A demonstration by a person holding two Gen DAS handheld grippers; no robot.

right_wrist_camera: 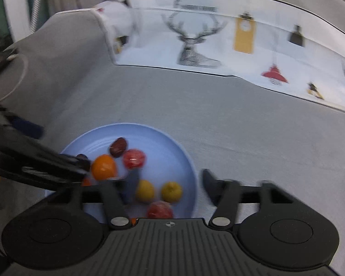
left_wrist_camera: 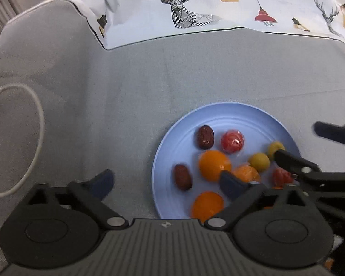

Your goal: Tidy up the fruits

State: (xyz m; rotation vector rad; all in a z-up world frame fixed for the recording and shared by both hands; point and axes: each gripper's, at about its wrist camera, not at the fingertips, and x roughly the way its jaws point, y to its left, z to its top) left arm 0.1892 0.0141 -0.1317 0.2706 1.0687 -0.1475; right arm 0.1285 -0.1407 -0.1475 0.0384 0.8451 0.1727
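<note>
A light blue plate (left_wrist_camera: 230,115) (right_wrist_camera: 163,142) lies on grey cloth. It holds two dark red dates (left_wrist_camera: 205,137), oranges (left_wrist_camera: 215,165) (right_wrist_camera: 103,166), two yellow fruits (left_wrist_camera: 259,161) (right_wrist_camera: 145,189) and red fruits (left_wrist_camera: 232,142) (right_wrist_camera: 133,158). My left gripper (left_wrist_camera: 166,184) is open above the plate's left edge, one finger over the cloth and one over the oranges. My right gripper (right_wrist_camera: 170,184) is open above the plate's right side, with the yellow fruits seen between its fingers but untouched. Each gripper also shows in the other's view: the right gripper (left_wrist_camera: 299,141) and the left gripper (right_wrist_camera: 57,145).
A white cloth printed with deer heads and lamps (left_wrist_camera: 184,7) (right_wrist_camera: 195,41) lies along the far side. A white cable loop (left_wrist_camera: 39,126) rests on the grey cloth (left_wrist_camera: 126,92) at the left. The right wrist view is blurred.
</note>
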